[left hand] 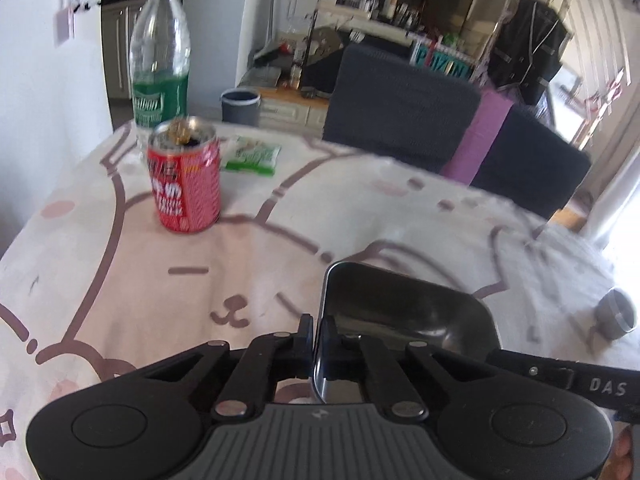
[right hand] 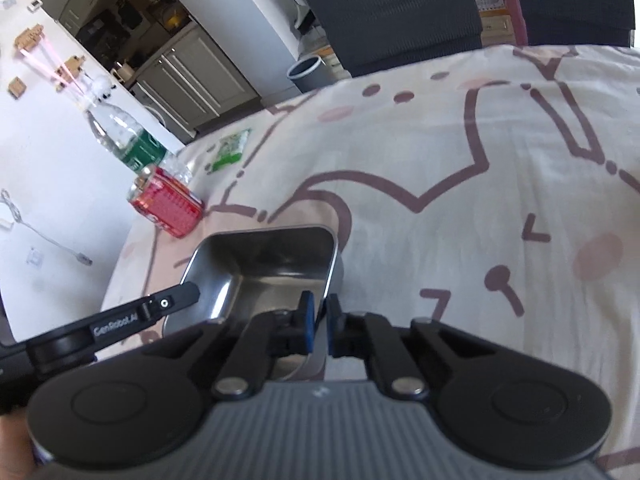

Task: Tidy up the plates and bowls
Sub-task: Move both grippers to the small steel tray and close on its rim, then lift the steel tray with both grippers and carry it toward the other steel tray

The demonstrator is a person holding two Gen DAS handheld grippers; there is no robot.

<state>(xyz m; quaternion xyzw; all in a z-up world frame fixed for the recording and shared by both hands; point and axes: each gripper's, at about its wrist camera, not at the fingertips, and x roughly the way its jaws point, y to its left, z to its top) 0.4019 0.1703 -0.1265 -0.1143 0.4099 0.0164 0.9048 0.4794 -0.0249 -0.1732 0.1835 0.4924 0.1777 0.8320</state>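
A square stainless steel bowl rests on the patterned tablecloth close in front of both grippers. My left gripper is shut on the bowl's left wall, with one finger inside and one outside. In the right wrist view the same steel bowl shows, and my right gripper is shut on its right rim, the blue pads pinching the thin wall. The left gripper's finger reaches in at the bowl's opposite side. The right gripper's arm crosses the lower right of the left wrist view.
A red drink can and a clear bottle with a green label stand at the table's far left. A green packet lies behind the can. A small grey cup lies at the right. Dark chairs stand beyond the table.
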